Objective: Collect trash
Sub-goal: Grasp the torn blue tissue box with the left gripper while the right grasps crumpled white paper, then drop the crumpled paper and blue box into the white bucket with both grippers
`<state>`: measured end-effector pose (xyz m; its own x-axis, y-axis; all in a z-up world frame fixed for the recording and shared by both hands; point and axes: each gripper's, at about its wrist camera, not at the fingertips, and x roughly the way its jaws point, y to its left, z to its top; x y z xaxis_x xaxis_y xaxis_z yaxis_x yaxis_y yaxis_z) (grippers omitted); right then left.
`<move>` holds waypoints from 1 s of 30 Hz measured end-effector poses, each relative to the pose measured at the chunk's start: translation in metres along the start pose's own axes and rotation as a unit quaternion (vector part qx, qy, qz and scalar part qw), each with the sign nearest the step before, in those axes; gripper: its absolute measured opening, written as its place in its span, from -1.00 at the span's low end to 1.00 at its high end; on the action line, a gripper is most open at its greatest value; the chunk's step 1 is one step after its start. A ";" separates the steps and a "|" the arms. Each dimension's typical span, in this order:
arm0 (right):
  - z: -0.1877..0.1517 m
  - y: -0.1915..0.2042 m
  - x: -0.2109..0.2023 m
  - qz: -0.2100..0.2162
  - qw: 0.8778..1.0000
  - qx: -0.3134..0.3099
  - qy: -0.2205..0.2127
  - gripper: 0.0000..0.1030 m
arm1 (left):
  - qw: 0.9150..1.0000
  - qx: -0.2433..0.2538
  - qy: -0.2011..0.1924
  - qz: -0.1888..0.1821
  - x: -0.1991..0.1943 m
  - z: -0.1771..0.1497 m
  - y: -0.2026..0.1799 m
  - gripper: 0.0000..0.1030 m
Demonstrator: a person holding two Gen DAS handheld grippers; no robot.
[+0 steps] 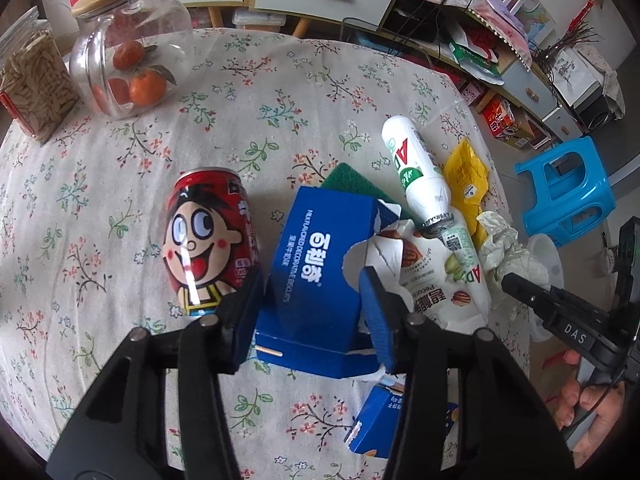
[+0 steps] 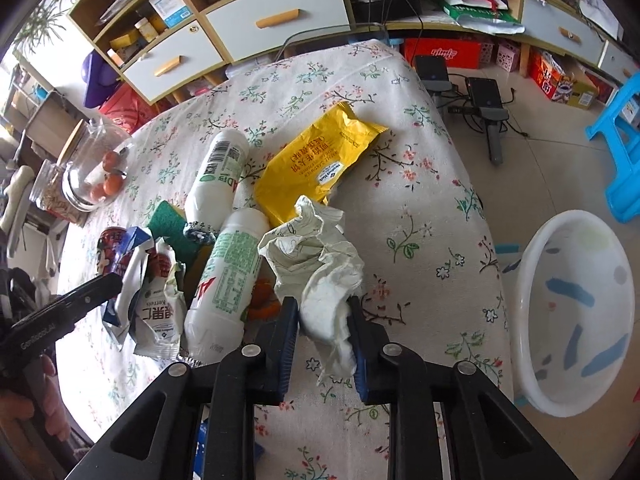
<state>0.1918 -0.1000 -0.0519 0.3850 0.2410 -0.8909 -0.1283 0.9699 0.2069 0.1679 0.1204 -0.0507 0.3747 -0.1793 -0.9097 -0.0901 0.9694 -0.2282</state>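
my left gripper [image 1: 316, 312] straddles the blue box [image 1: 316, 276], one pad at each long side; the box's long axis runs straight ahead along the fingers. i judge the pads touch the box, so i treat it as grasped. the red can [image 1: 210, 240] stands just left of it. my right gripper [image 2: 324, 320] is clenched on the crumpled paper [image 2: 320, 264], which bunches up between the pads. the white basin [image 2: 576, 320] sits below the table edge [image 2: 496, 280], to the right of the right gripper. the right hand is nearer the basin, so i judge the paper goes there first. two white bottles [image 2: 224, 276] and a yellow wrapper [image 2: 316, 160] lie on the table.
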 end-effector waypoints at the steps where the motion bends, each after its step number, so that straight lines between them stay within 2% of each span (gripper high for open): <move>1: 0.000 0.000 -0.003 0.000 1.000 -0.002 -0.004 -0.55 | 1.000 0.001 0.000 0.001 0.000 0.000 0.000 -0.02; 7: -0.004 0.004 -0.019 0.001 1.000 -0.015 -0.025 -0.57 | 1.000 0.002 -0.014 0.004 -0.006 -0.003 -0.004 -0.03; 18: -0.009 -0.010 -0.049 0.005 0.998 -0.010 -0.058 -0.57 | 0.998 0.014 -0.052 -0.023 -0.029 -0.008 -0.021 -0.04; 30: -0.023 -0.088 -0.080 -0.025 0.996 0.053 -0.072 -0.57 | 0.996 0.053 -0.061 -0.047 -0.023 -0.010 -0.069 -0.04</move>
<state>0.1510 -0.2056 -0.0085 0.5172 0.1871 -0.8351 -0.0111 0.9772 0.2120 0.1564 0.0553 -0.0178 0.4860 -0.2555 -0.8358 0.0463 0.9625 -0.2674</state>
